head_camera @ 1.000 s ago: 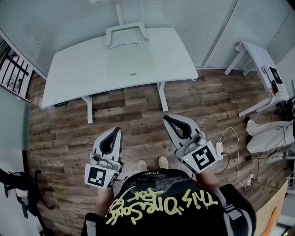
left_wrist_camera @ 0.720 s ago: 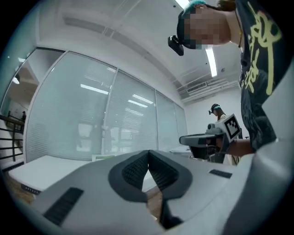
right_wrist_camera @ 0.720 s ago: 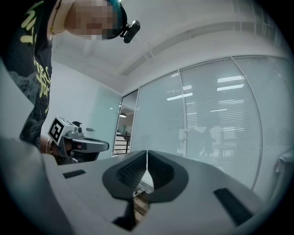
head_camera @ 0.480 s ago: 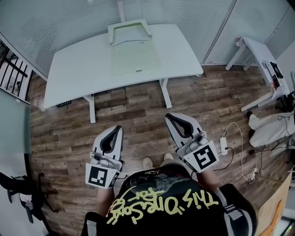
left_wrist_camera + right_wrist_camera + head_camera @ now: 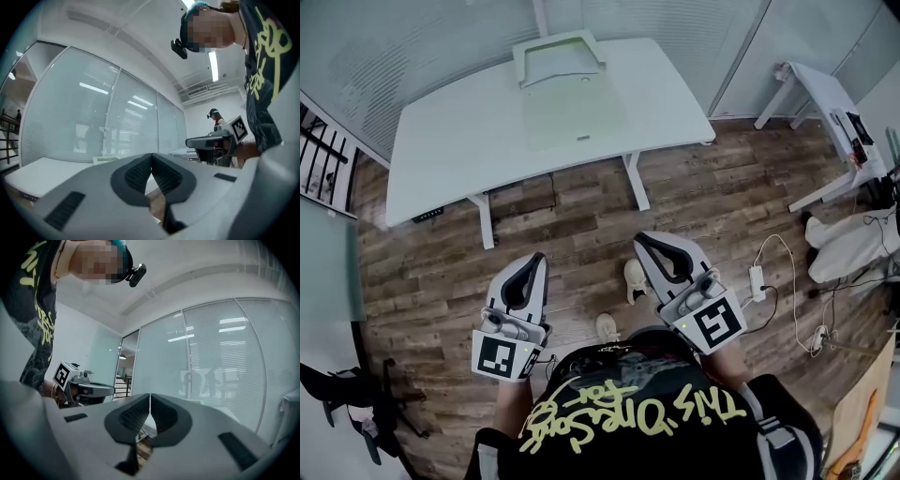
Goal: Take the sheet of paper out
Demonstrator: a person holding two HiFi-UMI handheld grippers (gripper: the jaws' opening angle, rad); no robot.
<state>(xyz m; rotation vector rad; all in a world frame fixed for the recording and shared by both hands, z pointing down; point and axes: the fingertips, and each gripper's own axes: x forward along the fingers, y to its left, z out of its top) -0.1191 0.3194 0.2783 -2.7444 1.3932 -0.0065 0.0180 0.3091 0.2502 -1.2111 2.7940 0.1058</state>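
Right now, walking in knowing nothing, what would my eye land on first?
Two white grippers, the left gripper and the right gripper, are held out over the wooden floor, both shut and empty. Ahead stands a white table with a pale tray at its far edge and a pale sheet lying flat in front of it.

Two claws [image 5: 538,260] [image 5: 640,240], two white tables [image 5: 459,141] [image 5: 818,94], one tray [image 5: 528,58], perhaps one sheet [image 5: 577,117]

white table [image 5: 459,141], tray [image 5: 557,58], pale green sheet [image 5: 576,117]
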